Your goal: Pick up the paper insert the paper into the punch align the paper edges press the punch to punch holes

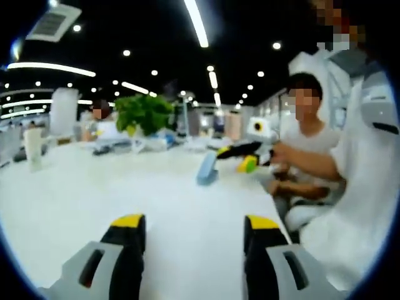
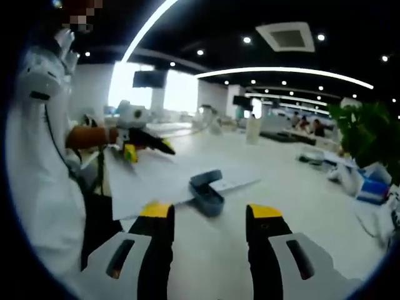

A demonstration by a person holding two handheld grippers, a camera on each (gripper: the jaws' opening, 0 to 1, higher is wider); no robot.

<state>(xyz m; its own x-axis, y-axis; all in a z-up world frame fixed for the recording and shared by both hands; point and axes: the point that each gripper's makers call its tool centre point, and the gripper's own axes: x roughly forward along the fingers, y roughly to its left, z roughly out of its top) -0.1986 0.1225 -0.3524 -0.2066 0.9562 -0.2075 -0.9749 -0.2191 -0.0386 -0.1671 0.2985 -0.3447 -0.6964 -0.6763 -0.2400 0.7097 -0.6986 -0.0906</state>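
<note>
— Two grippers, ours: left gripper (image 1: 192,230) and right gripper (image 2: 210,217), both spread, pinching nothing?
— Yes. We see the paper (image 2: 164,178) flat on the table (image 2: 281,206), its edge in the blue punch (image 2: 205,192).

Left gripper view: low over the white tabletop (image 1: 94,200), facing level across it — blue hole punch (image 1: 207,169) well ahead. Right gripper view: likewise low and level, but nearer to the punch (image 2: 206,192), just beyond the jaw tips. Shared between both — punch, table, green leafy plant (image 1: 144,112) (image 2: 369,134).
</note>
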